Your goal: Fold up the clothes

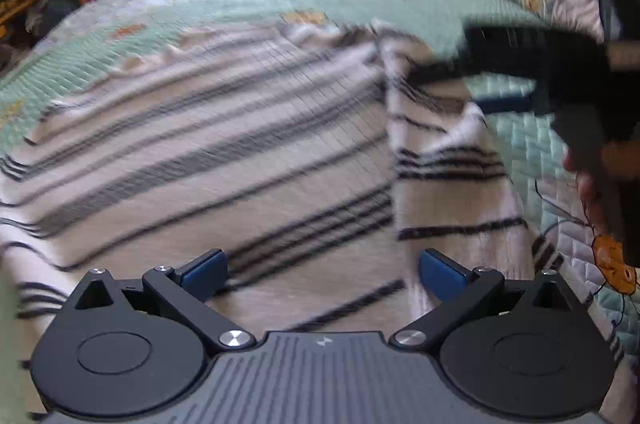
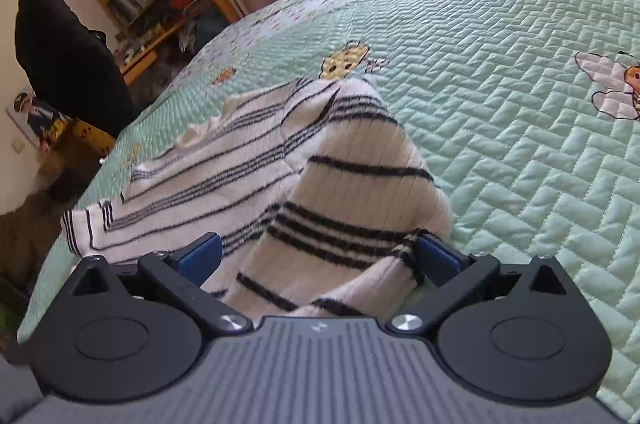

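The striped sweater (image 2: 224, 160) lies across the centre of the bed (image 2: 520, 144). The right gripper (image 2: 320, 256) has its jaws spread around a lifted sleeve; the left gripper (image 1: 322, 274) hovers with jaws spread and empty. The sleeve should be laid straight across the body before smoothing.

Striped sweater (image 2: 248, 160) on green quilted bedspread (image 2: 520, 144), sleeve between wide-apart jaws of right gripper (image 2: 320, 260).
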### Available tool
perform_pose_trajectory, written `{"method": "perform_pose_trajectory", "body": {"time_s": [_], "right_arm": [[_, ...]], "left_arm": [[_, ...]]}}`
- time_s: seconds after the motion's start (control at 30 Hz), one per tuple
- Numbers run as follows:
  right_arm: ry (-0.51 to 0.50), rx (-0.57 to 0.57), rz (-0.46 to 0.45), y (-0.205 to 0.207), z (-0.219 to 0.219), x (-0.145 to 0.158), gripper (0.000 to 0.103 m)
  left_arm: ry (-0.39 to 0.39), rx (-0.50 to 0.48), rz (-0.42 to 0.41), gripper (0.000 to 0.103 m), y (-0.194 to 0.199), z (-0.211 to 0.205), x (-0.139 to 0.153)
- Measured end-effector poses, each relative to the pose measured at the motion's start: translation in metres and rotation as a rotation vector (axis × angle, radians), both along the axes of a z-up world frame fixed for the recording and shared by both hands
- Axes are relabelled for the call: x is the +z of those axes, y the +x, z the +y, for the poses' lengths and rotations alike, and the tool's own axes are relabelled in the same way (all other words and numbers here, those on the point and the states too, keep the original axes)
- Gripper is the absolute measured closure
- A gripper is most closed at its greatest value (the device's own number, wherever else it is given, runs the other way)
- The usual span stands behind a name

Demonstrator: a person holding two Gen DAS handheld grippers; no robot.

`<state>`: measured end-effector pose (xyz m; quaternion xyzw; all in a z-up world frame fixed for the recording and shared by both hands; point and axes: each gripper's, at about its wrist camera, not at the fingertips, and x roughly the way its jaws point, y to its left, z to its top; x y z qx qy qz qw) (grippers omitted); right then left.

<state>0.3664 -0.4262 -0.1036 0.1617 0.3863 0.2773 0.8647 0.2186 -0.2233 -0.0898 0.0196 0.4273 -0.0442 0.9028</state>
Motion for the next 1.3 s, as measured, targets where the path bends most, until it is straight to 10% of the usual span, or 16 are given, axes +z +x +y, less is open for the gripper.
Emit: {"method": "perform_pose_trajectory", "body": {"time_s": [0.13,0.3,0.43,0.7,0.97,1.03,1.2,1.3], "right_arm": [[-0.015,-0.004,0.0,0.0,-0.004,0.0,0.0],[-0.028,-0.016,-0.014,0.002,-0.002,0.003,0.0],[-0.025,-0.031,-0.028,0.001,-0.005,0.008,0.0],[-0.019,-0.052,-0.052,0.0,-0.022,0.013,0.0],[0.018,-0.065,-0.086,-0.003,-0.043,0.017,0.0],[0.019,-0.06,-0.093,-0.003,-0.044,0.017,0.0],[0.024,-0.081,-0.093,-0.002,-0.046,0.018,0.0],[0.027,-0.078,-0.093,-0.002,-0.046,0.018,0.0]], "left_arm": [[-0.01,-0.011,-0.04,0.005,-0.001,-0.013,-0.005],[-0.023,-0.056,-0.075,0.076,-0.005,-0.016,0.004],[-0.1,-0.003,-0.092,0.103,0.0,-0.007,0.014],[-0.165,0.102,-0.206,0.103,0.008,0.02,0.051],[-0.257,0.188,-0.005,0.103,0.011,0.044,-0.006],[-0.257,0.156,-0.021,0.095,0.011,0.042,0.001],[-0.274,0.057,-0.084,0.031,0.005,0.026,0.016],[-0.297,0.001,-0.056,0.03,0.007,0.017,0.009]]}}
